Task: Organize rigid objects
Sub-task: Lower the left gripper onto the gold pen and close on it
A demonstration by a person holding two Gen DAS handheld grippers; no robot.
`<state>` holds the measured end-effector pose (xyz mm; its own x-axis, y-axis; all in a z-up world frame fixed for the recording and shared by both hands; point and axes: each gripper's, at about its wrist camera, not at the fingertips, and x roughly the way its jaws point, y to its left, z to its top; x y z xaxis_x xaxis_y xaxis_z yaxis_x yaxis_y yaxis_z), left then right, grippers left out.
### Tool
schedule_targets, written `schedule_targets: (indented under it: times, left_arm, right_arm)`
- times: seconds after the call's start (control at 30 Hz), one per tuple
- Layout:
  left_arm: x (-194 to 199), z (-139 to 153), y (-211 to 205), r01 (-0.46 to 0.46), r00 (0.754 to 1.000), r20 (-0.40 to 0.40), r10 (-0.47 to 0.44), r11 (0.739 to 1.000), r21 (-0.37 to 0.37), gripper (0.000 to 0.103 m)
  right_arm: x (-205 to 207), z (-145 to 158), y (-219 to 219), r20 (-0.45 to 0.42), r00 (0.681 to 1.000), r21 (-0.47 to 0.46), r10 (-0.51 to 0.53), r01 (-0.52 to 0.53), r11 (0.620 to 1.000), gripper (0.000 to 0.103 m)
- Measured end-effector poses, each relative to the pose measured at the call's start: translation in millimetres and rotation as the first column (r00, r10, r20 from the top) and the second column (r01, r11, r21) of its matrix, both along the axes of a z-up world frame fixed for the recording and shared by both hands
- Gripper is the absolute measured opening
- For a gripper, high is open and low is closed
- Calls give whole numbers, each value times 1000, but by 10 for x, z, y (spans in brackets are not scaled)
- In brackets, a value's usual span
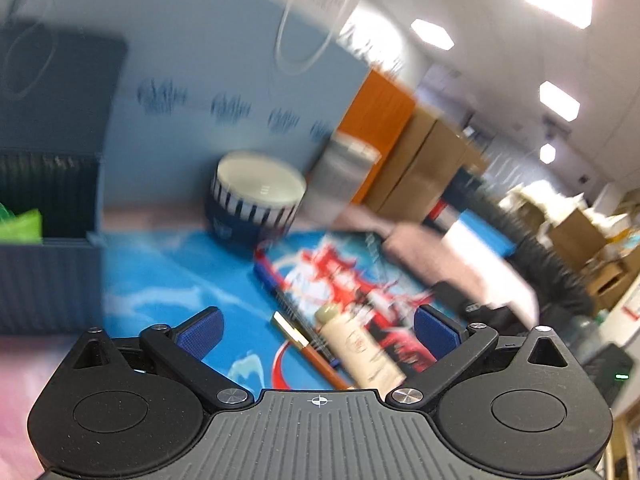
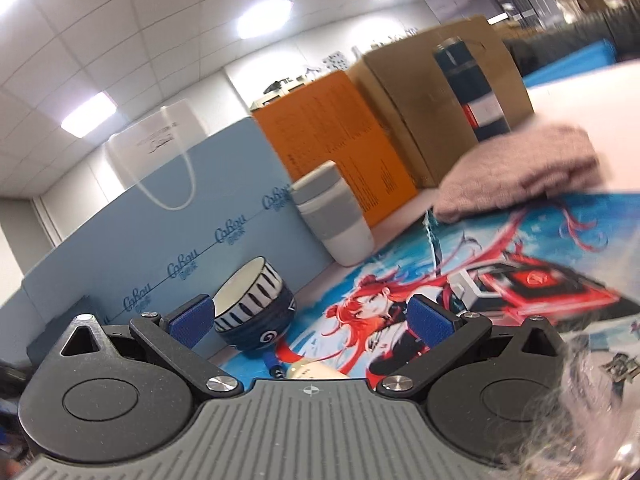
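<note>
- Clearly, the left gripper (image 1: 318,334) hangs with its blue-padded jaws spread wide, nothing between them; a cream plastic tube (image 1: 362,350) and a slim orange-and-gold pen (image 1: 308,346) lie on the blue printed desk mat (image 1: 168,280) low in the frame, just beside each other.
- Left of the pen, the mat lies bare.
- At left edge, a dark ribbed bin (image 1: 48,280) holds something green (image 1: 20,222).
- The right gripper (image 2: 310,326) is likewise spread and empty; a blue-and-white striped ceramic bowl (image 2: 254,308) sits centre-left, near the pale blue board (image 2: 192,240) behind, its inside hidden.
</note>
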<state>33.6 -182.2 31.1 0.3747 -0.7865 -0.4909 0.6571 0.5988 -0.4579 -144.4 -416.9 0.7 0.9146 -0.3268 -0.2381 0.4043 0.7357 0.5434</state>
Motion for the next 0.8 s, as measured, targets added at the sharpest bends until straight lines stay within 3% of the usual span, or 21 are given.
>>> schedule_targets:
  times: [0.17, 0.43, 0.67, 0.8]
  left_arm:
    - [148, -342, -370, -29, 997, -68, 37, 992, 120, 74]
    - [-93, -484, -835, 79, 996, 27, -91, 954, 289, 74]
    - [-343, -555, -955, 97, 959, 186, -211, 869, 485, 77]
    - [-300, -500, -843, 114, 955, 183, -231, 862, 493, 76]
  right_arm:
    - [39, -232, -160, 34, 999, 106, 34, -37, 994, 103]
    - [1, -318, -219, 75, 996, 173, 51, -63, 983, 103]
    - [-14, -342, -239, 85, 994, 198, 63, -79, 977, 103]
    - [-28, -356, -245, 89, 994, 207, 63, -80, 975, 103]
